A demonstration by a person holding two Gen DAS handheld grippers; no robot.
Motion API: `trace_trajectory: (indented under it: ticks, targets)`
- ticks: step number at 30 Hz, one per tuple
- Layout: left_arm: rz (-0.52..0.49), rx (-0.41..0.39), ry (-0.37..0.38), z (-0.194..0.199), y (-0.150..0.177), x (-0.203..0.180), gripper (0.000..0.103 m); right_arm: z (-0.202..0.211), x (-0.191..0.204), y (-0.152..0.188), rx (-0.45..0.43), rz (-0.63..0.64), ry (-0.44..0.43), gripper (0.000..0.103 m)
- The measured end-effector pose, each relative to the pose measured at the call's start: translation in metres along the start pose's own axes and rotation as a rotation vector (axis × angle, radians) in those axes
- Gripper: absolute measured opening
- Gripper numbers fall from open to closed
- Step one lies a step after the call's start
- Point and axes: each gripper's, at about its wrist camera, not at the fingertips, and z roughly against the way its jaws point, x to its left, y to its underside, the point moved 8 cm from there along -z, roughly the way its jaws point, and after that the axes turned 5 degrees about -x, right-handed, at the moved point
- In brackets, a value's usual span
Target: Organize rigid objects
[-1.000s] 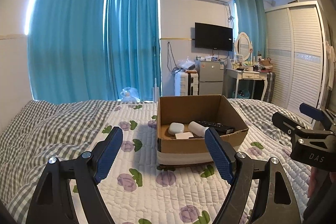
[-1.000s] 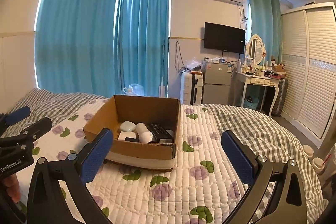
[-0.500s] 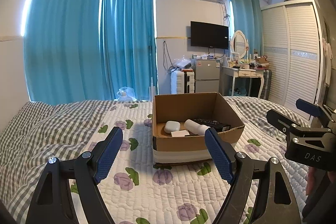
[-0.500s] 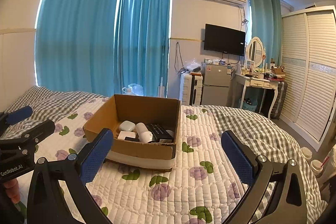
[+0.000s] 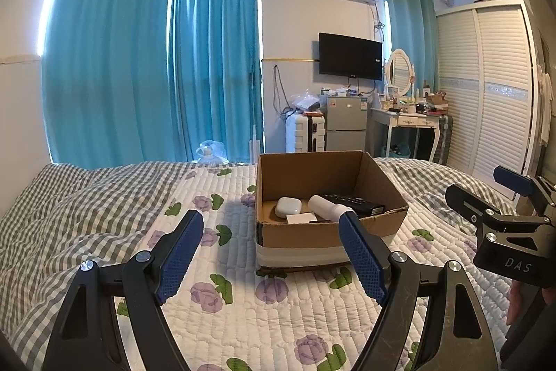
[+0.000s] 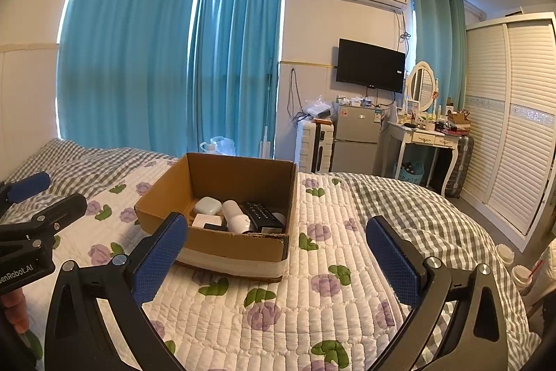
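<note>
Judging from how things lie, the main risk is a clumsy reach: the cardboard box [image 5: 330, 197] sits on a soft quilted bed [image 5: 243, 319], so a finger catching its near wall could tip or slide it, and the items packed close together inside could knock one another if a wide finger goes in between them. Inside the box lie a white case [image 5: 287, 207], a white card [image 5: 301, 218], a white bottle [image 5: 325, 206] and a black remote [image 5: 352, 202], ahead of the left gripper [image 5: 271, 252] and nearer its right finger. In the right wrist view the box [image 6: 222, 193] sits ahead of the right gripper [image 6: 278, 252], toward its left finger. Both sets of jaws stand wide open, holding and touching nothing, above the bed short of the box.
</note>
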Motion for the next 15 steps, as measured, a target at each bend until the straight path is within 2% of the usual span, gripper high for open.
trace_trajectory:
  ticks: [15]
  targets:
    - [-0.005, -0.001, 0.011, 0.0013, 0.0008, -0.0023, 0.083, -0.0036, 0.0018, 0.0044, 0.011, 0.016, 0.008, 0.103]
